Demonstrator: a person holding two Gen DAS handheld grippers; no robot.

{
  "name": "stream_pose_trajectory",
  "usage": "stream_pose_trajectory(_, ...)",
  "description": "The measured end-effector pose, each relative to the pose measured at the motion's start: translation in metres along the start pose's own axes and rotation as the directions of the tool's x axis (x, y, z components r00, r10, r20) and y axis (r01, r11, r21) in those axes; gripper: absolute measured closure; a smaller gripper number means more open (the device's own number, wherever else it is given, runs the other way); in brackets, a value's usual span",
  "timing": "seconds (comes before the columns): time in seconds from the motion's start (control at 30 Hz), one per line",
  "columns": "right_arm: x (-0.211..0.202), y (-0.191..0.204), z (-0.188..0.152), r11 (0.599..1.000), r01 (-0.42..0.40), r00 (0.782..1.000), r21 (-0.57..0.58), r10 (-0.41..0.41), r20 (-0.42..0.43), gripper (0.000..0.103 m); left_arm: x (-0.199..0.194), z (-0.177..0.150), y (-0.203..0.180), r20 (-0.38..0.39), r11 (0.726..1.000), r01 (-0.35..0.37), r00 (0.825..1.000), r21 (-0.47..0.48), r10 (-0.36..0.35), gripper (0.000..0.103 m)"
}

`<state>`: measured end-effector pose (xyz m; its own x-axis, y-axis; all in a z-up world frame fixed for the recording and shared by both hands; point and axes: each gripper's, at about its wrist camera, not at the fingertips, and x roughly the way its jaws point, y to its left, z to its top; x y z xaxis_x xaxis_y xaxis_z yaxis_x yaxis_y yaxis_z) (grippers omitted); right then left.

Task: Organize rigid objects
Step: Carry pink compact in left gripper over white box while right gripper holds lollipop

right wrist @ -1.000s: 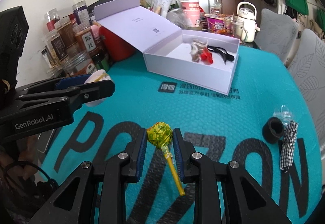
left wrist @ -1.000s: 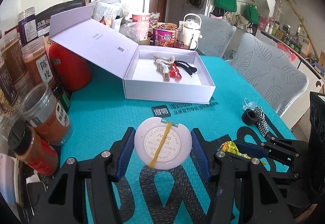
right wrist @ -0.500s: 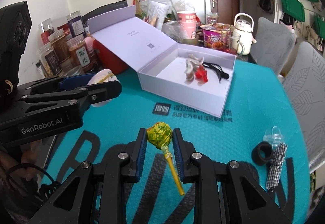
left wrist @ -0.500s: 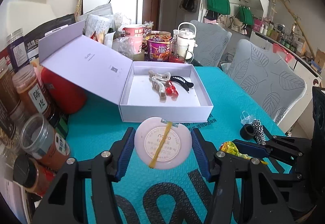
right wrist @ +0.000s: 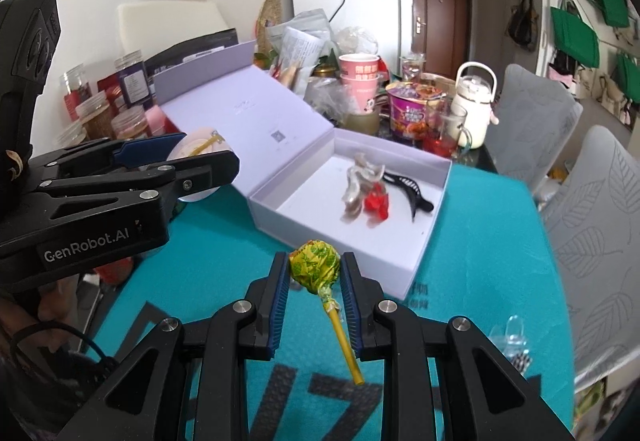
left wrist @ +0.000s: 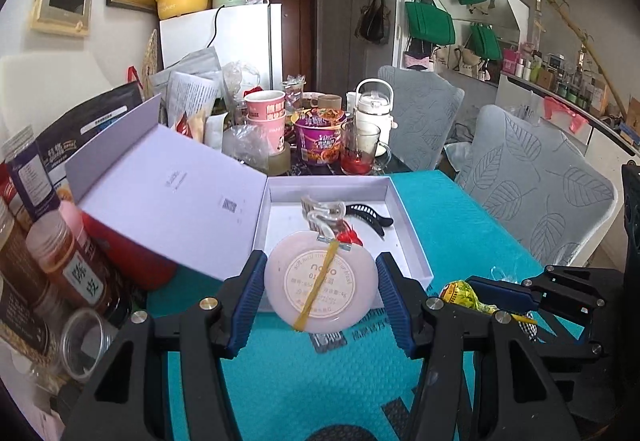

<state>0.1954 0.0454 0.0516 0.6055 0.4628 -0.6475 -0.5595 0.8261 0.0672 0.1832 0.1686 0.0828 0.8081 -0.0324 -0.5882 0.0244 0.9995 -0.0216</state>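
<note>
My left gripper (left wrist: 320, 285) is shut on a round pink compact (left wrist: 321, 286) with a yellow band, held above the near edge of the open white box (left wrist: 408, 241). My right gripper (right wrist: 314, 273) is shut on a yellow-green lollipop (right wrist: 315, 266) with its stick pointing down, just before the box's near corner (right wrist: 404, 281). The box holds a clear hair claw (right wrist: 356, 181), a red clip (right wrist: 376, 203) and a black clip (right wrist: 408, 189). The left gripper with the compact also shows in the right wrist view (right wrist: 200, 157), and the lollipop shows in the left wrist view (left wrist: 460, 291).
Spice jars (left wrist: 76, 269) and a red container (left wrist: 132, 257) crowd the table's left side. Cups, a noodle bowl (left wrist: 320, 141) and a white kettle (left wrist: 374, 113) stand behind the box. A hair tie and checked ribbon (right wrist: 516, 349) lie on the teal mat at right. Grey chairs (left wrist: 536, 193) stand beyond.
Both grippers have risen and moved forward toward the box with their objects. The compact now hangs over the box's near edge and the lollipop is close to its corner.
</note>
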Motion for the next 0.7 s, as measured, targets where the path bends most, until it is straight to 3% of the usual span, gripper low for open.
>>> stream_pose_trajectory(0.7,0.031,-0.044,0.072,0.999,0.036,0.996,-0.030,-0.034,0.088,0.078,0.060,0.072,0.002,0.081,1.000,-0.006,0.997,0.015,0.005,0.048)
